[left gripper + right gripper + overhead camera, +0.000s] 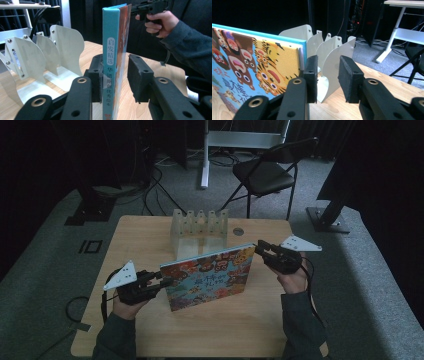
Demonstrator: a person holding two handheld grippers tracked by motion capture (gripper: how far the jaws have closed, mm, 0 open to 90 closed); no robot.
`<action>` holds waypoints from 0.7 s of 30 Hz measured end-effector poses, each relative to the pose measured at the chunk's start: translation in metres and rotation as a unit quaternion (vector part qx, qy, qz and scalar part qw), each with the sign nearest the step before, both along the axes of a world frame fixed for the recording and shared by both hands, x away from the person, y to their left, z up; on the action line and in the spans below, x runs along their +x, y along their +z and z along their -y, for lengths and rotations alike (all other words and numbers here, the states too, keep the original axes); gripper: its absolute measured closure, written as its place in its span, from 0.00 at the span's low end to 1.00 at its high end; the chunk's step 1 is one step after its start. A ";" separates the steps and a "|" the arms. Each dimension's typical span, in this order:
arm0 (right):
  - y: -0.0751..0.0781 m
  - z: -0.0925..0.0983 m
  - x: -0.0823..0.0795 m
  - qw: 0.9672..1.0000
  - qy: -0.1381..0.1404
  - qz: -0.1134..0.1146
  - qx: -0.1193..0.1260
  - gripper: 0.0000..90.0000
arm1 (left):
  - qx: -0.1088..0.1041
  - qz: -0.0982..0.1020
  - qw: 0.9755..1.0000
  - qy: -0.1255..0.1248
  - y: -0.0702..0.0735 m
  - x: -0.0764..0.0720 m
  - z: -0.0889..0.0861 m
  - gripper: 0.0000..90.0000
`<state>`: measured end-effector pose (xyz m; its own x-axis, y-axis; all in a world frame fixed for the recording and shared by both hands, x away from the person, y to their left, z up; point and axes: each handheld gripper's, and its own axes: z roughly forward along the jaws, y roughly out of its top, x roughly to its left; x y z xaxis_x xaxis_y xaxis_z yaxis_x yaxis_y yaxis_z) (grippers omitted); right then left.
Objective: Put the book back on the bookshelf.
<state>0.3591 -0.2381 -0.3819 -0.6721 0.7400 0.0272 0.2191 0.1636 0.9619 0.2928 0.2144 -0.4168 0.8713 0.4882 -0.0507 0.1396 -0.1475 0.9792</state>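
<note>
The book point(209, 276) stands upright on the table point(240, 325) before the divider rack point(199, 231). Left claw point(115, 75) straddles its spine, spread (one pad touching); right claw point(327, 75) spread beside its far corner, steadying.

Book point(207, 277) stands on edge across bench point(230, 330) middle, walling my side off from far side. Just behind it, white divider rack point(199, 232) blocks far-centre; I see only narrow lane between book and rack. Left tongs point(165, 281) straddle spine end, right tongs point(257, 248) sit at book's far upper corner, so both ends taken. Near bench strip in front of book bare, room for either hand. Bench left and right of rack also bare.
</note>
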 end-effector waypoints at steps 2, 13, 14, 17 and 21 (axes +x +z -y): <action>-0.001 0.000 0.001 1.000 -0.004 -0.002 0.001 0.74 | 0.001 0.000 1.000 0.003 -0.001 0.001 0.000 0.71; -0.010 -0.001 0.007 1.000 -0.025 -0.009 -0.005 0.64 | -0.015 -0.001 1.000 0.005 -0.006 0.005 0.000 0.72; -0.011 -0.001 0.007 1.000 -0.026 -0.010 -0.005 0.63 | -0.013 0.001 1.000 0.004 -0.006 0.005 0.000 0.74; -0.014 -0.001 0.008 1.000 -0.028 -0.013 -0.006 0.63 | -0.013 0.001 1.000 0.001 -0.006 0.005 0.001 0.75; -0.018 -0.001 0.010 0.999 -0.030 -0.018 -0.008 0.62 | -0.014 -0.001 1.000 -0.005 -0.007 0.005 0.003 0.75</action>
<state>0.3690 -0.2372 -0.3997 -0.6255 0.7793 0.0382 0.2636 0.1650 0.9504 0.2980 0.2115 -0.4237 0.8763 0.4773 -0.0663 0.1401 -0.1206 0.9828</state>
